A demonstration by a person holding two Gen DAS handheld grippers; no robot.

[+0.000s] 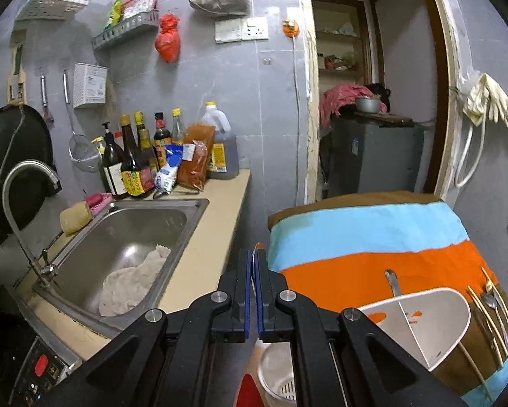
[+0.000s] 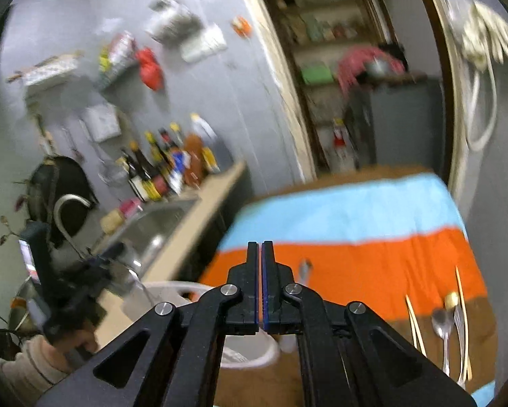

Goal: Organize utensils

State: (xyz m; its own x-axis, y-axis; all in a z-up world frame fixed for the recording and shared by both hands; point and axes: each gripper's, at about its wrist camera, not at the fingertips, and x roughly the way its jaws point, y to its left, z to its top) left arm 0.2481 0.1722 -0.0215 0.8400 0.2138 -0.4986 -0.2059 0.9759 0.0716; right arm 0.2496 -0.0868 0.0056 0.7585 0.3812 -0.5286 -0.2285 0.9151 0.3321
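Striped cloth (image 1: pixel 372 234) in blue, orange and brown covers the table, the largest surface in both views. Beside it, the steel sink (image 1: pixel 125 234) holds a crumpled pale rag (image 1: pixel 132 281). On the cloth stands a white plastic holder (image 1: pixel 420 322), split by a divider, with one metal utensil handle (image 1: pixel 393 283) sticking up from its far compartment. Loose utensils (image 2: pixel 447 325), a spoon, a fork and pale chopsticks, lie together on the brown stripe near the table's right edge, apart from the holder. A white slotted basket (image 1: pixel 281 380) sits low beneath the left gripper (image 1: pixel 255 264), whose fingers are pressed almost together with a thin sliver between them; what it is cannot be told. The right gripper (image 2: pixel 261 254) hovers over the cloth, fingers clenched on nothing.
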